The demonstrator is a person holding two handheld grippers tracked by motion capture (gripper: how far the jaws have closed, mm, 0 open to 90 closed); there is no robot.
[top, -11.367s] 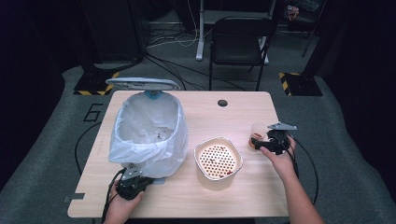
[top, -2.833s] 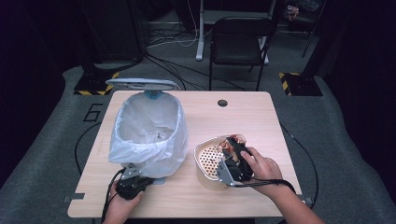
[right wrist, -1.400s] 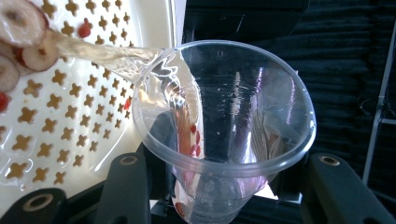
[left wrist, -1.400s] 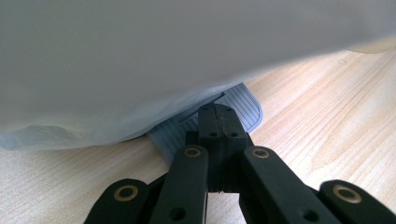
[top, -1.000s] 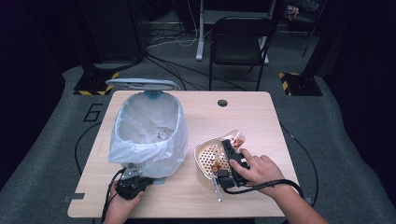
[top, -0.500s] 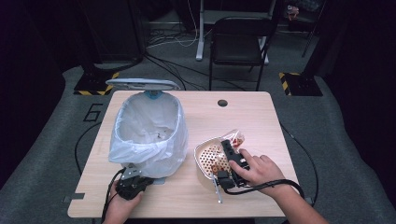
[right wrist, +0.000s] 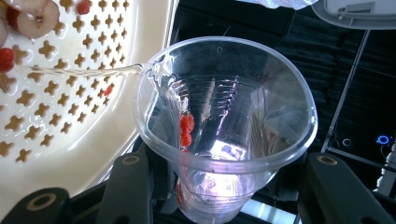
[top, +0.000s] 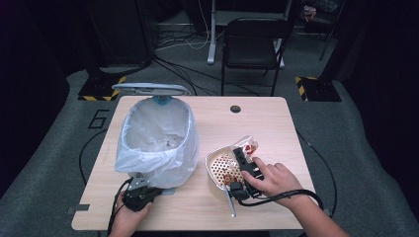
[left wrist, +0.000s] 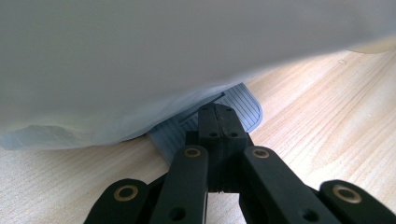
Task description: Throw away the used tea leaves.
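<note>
A bin lined with a white bag [top: 157,140] stands at the table's left with its lid [top: 150,89] raised. My left gripper [top: 140,190] is shut, and its tips [left wrist: 217,116] rest on the bin's grey-blue pedal [left wrist: 243,105] under the bag. A cream strainer bowl [top: 217,165] sits right of the bin. My right gripper [top: 242,160] is shut on a clear plastic cup [right wrist: 224,126], tipped on its side over the strainer [right wrist: 70,116]. A thin stream of liquid [right wrist: 79,71] runs from the cup's rim. Red bits [right wrist: 187,128] cling inside the cup, and fruit pieces [right wrist: 32,16] lie in the strainer.
A round cable hole [top: 235,108] is in the table's far edge. A black folding chair [top: 252,47] stands beyond the table. Cables trail over the grey floor. Bare wood lies in front of the strainer and at the far right.
Earlier the right gripper held the cup upright at the table's right side; it has since carried the cup over the strainer and tipped it. Over the last second nothing visibly moved.
</note>
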